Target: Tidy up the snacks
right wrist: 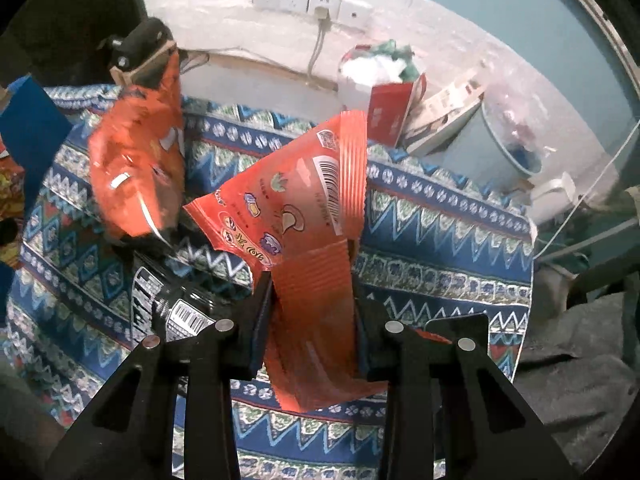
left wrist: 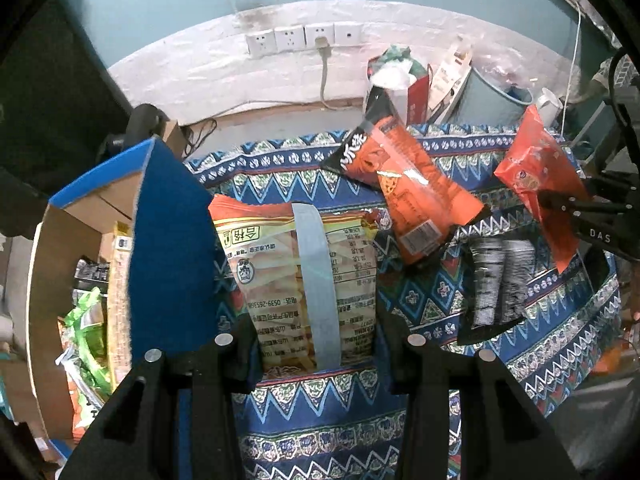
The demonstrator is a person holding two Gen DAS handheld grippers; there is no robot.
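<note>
My left gripper (left wrist: 318,340) is shut on a yellow-and-orange snack bag (left wrist: 280,264) with a pale back seam, held above the patterned cloth. My right gripper (right wrist: 312,292) is shut on the crimped end of a red snack bag (right wrist: 288,200), which hangs up and away from the fingers. In the left wrist view this right gripper (left wrist: 560,204) and its red bag (left wrist: 536,172) show at the right edge. An orange bag with a black top (left wrist: 404,184) (right wrist: 136,152) lies on the far part of the cloth. A black-and-silver packet (left wrist: 496,280) (right wrist: 176,308) lies flat near the right gripper.
A cardboard box with blue flaps (left wrist: 172,240) stands left of the table, with several snack packs (left wrist: 88,320) inside. The patterned cloth (left wrist: 320,420) covers the table, whose right edge (right wrist: 528,240) drops off. Behind it stand a red-and-white carton (left wrist: 416,100), a grey bin (left wrist: 492,100) and wall sockets (left wrist: 304,38).
</note>
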